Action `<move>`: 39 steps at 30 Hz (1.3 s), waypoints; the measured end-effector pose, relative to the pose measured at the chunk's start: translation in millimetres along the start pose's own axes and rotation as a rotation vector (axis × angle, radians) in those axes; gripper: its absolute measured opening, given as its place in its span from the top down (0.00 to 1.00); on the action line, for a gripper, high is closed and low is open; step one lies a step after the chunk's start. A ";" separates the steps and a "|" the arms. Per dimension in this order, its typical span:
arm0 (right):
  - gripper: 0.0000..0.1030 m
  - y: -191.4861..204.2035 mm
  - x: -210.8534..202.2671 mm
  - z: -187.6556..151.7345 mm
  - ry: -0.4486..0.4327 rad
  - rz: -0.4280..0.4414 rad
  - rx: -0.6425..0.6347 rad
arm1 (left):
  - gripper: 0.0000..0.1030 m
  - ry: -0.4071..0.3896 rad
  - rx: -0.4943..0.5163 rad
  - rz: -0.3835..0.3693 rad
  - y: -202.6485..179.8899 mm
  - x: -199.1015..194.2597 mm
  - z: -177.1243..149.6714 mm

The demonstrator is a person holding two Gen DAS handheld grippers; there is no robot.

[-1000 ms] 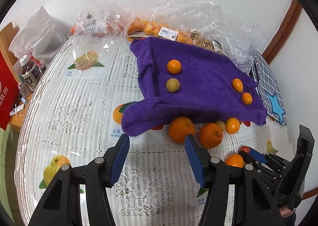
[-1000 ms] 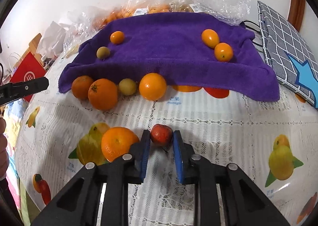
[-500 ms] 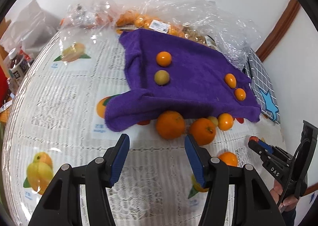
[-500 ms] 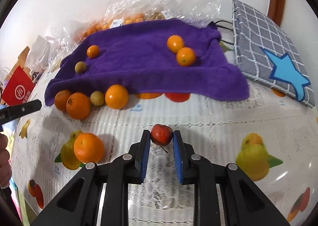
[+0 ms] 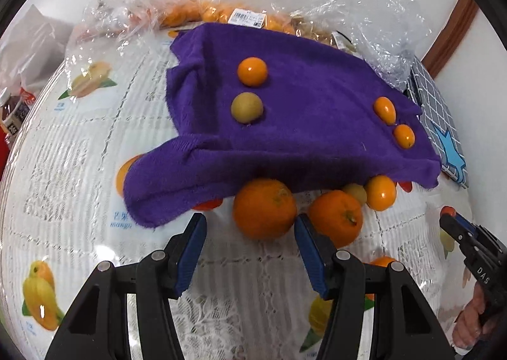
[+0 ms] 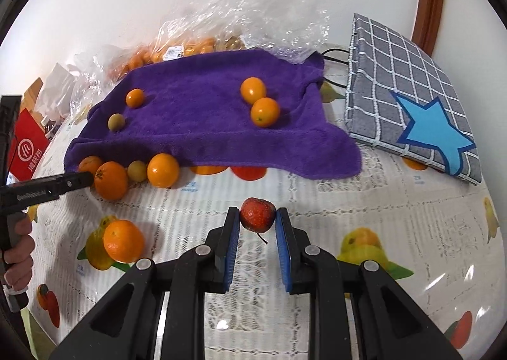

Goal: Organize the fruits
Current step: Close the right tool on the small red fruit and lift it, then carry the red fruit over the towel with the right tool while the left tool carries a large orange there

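A purple towel [image 5: 301,125] [image 6: 206,119] holds a small orange [image 5: 252,71], a yellow-green fruit [image 5: 247,107] and two small oranges [image 6: 259,103] at its right. Several fruits line its front edge. My left gripper [image 5: 249,227] is open, and a large orange [image 5: 264,208] sits just ahead between its fingertips, with the left pad clear of it. My right gripper [image 6: 257,217] is shut on a small red fruit [image 6: 257,212] above the tablecloth. A lone orange [image 6: 123,241] lies to its left.
Clear plastic bags [image 5: 317,11] with small oranges lie behind the towel against the wall. A grey checked cushion with a blue star [image 6: 412,113] lies at the right. A red bag [image 6: 28,144] and bottles [image 5: 12,113] stand at the table's left edge.
My left gripper has come lower and closer to the oranges at the towel's front edge. My right gripper has moved right with the red fruit, away from the lone orange.
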State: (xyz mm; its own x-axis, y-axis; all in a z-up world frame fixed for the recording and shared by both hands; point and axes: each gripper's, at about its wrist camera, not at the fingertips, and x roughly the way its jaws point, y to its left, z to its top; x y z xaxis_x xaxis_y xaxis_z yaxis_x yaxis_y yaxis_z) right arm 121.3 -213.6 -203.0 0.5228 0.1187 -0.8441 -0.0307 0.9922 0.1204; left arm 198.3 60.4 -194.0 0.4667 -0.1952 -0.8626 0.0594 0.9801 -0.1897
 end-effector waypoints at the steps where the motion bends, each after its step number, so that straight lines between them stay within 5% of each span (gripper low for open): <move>1: 0.78 -1.4 -0.1 0.5 0.000 -0.002 0.003 | 0.46 -0.003 -0.001 0.004 -0.5 0.9 0.9; 4: 0.78 -5.0 0.2 4.3 -0.003 -0.009 0.009 | 0.49 0.001 0.003 -0.004 -2.7 4.5 3.1; 6: 0.78 -5.7 0.8 7.5 -0.004 -0.012 0.011 | 0.62 -0.001 0.003 -0.033 -1.8 4.2 3.6; 18: 0.78 1.1 1.8 27.9 -0.038 -0.002 0.016 | 0.62 -0.038 -0.001 -0.028 14.3 -35.4 5.9; 27: 0.78 2.6 2.4 62.8 -0.085 0.005 0.008 | 0.62 -0.123 -0.028 -0.032 20.2 -62.2 43.9; 39: 0.78 -11.3 46.9 109.2 -0.092 0.006 0.002 | 0.62 -0.109 -0.018 -0.067 -2.3 -14.6 105.6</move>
State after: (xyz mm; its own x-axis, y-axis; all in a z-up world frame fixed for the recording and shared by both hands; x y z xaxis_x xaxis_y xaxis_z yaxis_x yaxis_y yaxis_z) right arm 239.1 -223.2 -186.9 0.5988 0.1206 -0.7917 -0.0325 0.9914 0.1264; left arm 284.5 64.9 -131.5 0.5553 -0.2545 -0.7918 0.0789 0.9639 -0.2545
